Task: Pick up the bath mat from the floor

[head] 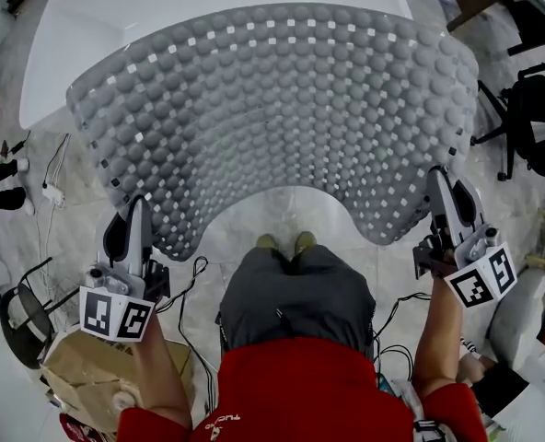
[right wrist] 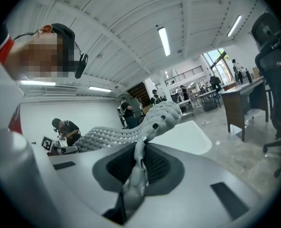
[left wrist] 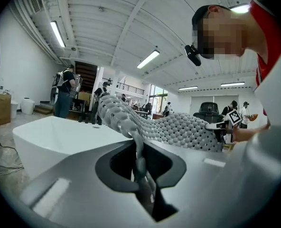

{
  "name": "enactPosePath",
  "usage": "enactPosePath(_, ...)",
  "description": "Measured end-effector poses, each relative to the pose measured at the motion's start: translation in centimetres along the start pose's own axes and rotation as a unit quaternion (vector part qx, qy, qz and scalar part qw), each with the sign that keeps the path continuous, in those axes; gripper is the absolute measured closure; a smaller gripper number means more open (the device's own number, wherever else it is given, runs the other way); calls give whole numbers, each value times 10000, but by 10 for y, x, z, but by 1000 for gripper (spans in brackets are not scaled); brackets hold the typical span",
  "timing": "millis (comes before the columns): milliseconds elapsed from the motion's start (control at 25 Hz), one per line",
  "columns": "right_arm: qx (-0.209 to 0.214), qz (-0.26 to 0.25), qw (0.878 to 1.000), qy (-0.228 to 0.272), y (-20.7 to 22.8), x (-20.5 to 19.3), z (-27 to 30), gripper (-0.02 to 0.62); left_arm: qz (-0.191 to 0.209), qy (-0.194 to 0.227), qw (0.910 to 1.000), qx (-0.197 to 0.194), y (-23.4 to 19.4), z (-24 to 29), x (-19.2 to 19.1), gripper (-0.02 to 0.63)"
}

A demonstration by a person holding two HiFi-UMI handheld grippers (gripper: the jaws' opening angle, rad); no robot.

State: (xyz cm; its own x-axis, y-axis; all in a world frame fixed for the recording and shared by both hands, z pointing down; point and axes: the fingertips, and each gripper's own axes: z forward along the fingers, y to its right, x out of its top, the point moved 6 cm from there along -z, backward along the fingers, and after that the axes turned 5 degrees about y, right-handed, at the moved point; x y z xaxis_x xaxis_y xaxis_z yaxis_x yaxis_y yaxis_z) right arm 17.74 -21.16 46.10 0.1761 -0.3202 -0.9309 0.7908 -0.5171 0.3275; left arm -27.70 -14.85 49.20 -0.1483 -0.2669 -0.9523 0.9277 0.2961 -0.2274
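Note:
The grey bubbled bath mat (head: 272,118) hangs stretched in the air between my two grippers, sagging in an arch above the person's feet. My left gripper (head: 136,212) is shut on its near left corner, and the mat's edge (left wrist: 139,167) runs pinched between the jaws in the left gripper view. My right gripper (head: 441,191) is shut on the near right corner. There the mat's edge (right wrist: 136,175) is squeezed between the jaws, and the mat (right wrist: 113,136) stretches away to the left gripper (right wrist: 60,147).
A white bathtub (head: 88,26) stands just beyond the mat. A cardboard box (head: 88,362) and cables lie at the lower left. An office chair (head: 535,118) stands at the right. Other people stand farther off in the hall.

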Motion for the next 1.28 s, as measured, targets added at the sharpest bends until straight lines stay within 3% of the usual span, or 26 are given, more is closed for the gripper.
enactPosePath(360, 221, 652, 9971, 316, 22, -8, -12, 555, 498, -203, 9985, 134, 35, -2, 46, 568)
enactPosePath(600, 204, -113, 9995, 202, 5, 0, 4, 555, -75, 313, 9995, -69, 1, 3, -8, 568)
enactPosePath(920, 503, -119, 9978, 413, -15, 9, 1, 555, 63, 454, 9988, -150, 3, -9, 8, 568)
enactPosePath(1280, 522, -100, 9974, 480, -12, 10, -4, 557, 51, 571, 9980, -272, 8, -2, 12, 568)
